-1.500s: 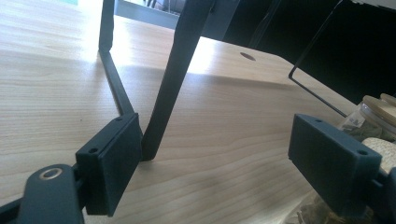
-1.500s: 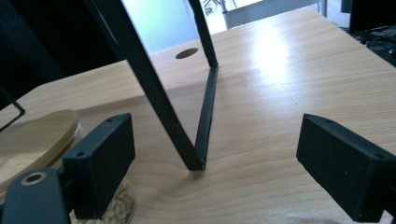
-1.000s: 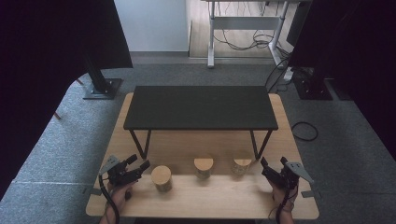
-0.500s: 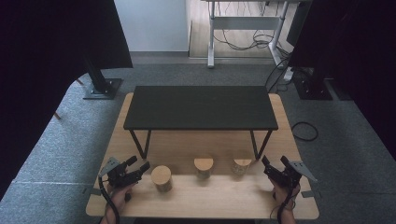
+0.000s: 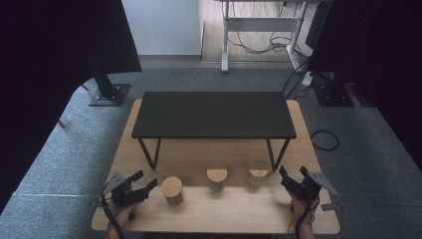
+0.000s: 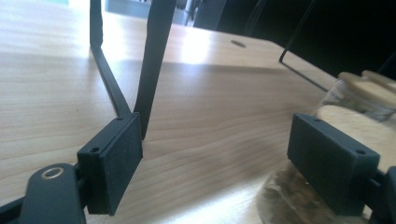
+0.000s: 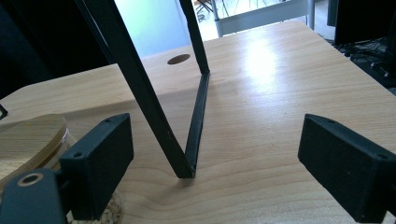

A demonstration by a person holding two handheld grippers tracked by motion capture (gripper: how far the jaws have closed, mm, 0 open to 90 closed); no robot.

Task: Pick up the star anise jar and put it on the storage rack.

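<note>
Wooden-lidded glass jars stand in a row on the table (image 5: 149, 124): the left jar (image 5: 172, 189) sits just beside the left gripper (image 5: 145, 181), whose jaws gape empty; the right jar (image 5: 258, 177) lies near the right gripper (image 5: 293, 177), whose jaws have just been opening, nothing between them.

Three lidded jars (image 5: 172, 189), one black shelf (image 5: 214, 114), two grippers (image 5: 140, 184).
</note>
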